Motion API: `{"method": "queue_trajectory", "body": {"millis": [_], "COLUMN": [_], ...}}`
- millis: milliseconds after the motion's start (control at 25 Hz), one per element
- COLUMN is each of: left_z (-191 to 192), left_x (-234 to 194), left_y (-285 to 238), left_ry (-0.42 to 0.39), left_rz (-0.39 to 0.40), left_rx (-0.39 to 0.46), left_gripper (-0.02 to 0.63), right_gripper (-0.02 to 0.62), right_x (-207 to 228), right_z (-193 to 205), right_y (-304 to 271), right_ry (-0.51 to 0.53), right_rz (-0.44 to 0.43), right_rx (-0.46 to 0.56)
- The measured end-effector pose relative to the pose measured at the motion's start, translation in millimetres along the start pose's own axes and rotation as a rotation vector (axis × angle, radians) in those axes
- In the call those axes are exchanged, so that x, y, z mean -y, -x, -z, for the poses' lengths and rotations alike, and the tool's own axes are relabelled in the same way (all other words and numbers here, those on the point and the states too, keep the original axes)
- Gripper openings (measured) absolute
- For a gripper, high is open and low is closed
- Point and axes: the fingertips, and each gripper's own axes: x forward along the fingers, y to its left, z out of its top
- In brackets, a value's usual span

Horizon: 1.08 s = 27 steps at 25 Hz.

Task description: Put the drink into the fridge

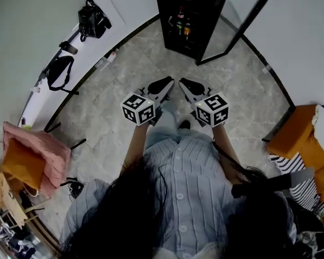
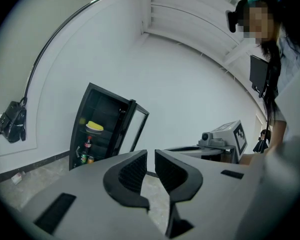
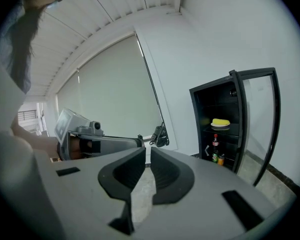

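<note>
Left gripper point(image 1: 162, 85) and right gripper point(image 1: 187, 86) both clenched, empty. Fridge point(image 1: 162, 20) door open; bottle point(image 3: 215, 143) and cans point(image 3: 220, 159) inside, labels too small to read.

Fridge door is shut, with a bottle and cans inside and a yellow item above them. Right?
Not quite: the fridge door is open, as the right gripper view shows. The bottle and cans are inside, with the yellow item above them.
</note>
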Motion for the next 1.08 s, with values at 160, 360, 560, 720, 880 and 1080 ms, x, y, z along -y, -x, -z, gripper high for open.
{"method": "queue_trajectory", "body": {"millis": [160,360,560,720,880,1080], "left_z": [0.9,-0.7,-1.7,0.5,1.4,-0.5], "left_x": [5.0,7.7,10.7,12.0,16.2,20.6], "left_y": [0.5,-1.4,-6.0,-6.5,-10.4,-16.4], "left_ry": [-0.012,-0.021,-0.029,-0.026,-0.036,-0.052], "left_rz": [0.011,0.017,0.029,0.032,0.044,0.069], "left_rx": [-0.001,-0.003,-0.011,-0.019,-0.026,-0.042], "left_gripper": [0.055,0.055,0.055,0.055,0.055,0.055], "right_gripper": [0.038,0.038,0.039,0.038,0.038,0.038], "right_x": [-1.0,2.1,8.6,8.3,10.3,14.5], "right_z": [1.9,1.9,1.9,3.1,4.6,2.8], "right_y": [1.5,3.5,7.4,8.3,10.6,8.4], "right_ry": [0.005,0.001,-0.007,-0.01,-0.015,-0.023], "right_rz": [0.007,0.019,0.037,0.038,0.043,0.05], "right_rx": [-0.001,-0.009,-0.007,-0.011,-0.008,-0.012]}}
